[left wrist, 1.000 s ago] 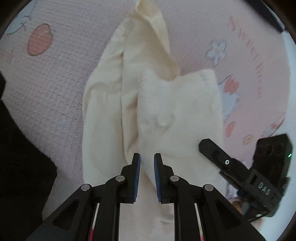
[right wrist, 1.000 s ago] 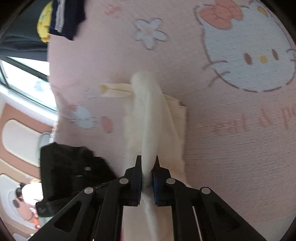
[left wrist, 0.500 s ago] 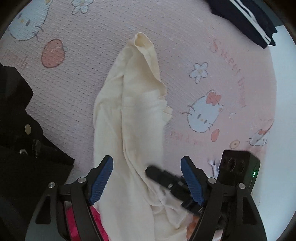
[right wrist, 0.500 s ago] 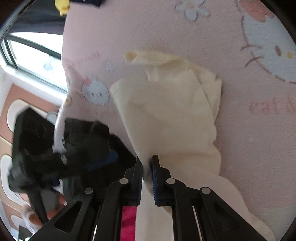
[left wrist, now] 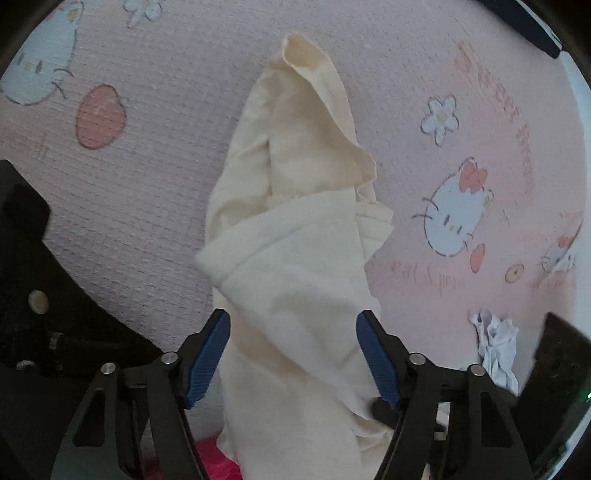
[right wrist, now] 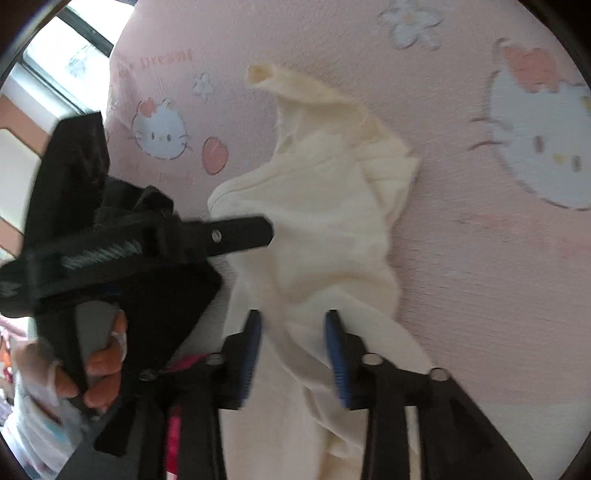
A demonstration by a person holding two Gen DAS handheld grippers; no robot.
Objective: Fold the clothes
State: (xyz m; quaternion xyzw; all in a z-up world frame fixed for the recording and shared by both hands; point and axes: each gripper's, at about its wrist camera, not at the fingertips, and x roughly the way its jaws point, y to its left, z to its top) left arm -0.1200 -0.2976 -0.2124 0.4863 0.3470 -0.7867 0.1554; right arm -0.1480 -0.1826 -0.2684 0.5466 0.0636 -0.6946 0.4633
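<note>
— One garment (left wrist: 295,266), cream, lies bunched on the pink sheet (left wrist: 155,177). A narrow end points away from you, a flap is doubled over the middle, and the near end trails off toward you, out of both views.

— Folded, then?

— Partly at best. One layer crosses the body, but its edges are crooked, and a crumpled wad sticks out on the right side in your left view. No flat rectangle. It fits a fold just laid down as well as a loose heap, so I won't call the stage finer than that. What is left, by my judgement: flatten it, square the edges, bring the long ends in.

— My tools?

— Your left gripper (left wrist: 293,354) stands with its blue pads wide apart, cloth passing between them, no pad pressing it. It grips nothing. Your right gripper (right wrist: 293,350) is spread too, though narrower. Cloth runs through the gap. Whether a pad brushes it, I can't tell; it isn't pinched. The right view is blurred.

— Around it?

— In the right view your left tool's finger overlaps the flap's left edge. Touching or hovering, I can't say. Your hand (right wrist: 99,365) holds its handle. A white scrap (left wrist: 495,350) lies well right of the garment, and dark clothes (left wrist: 524,22) sit at the far edge.
</note>
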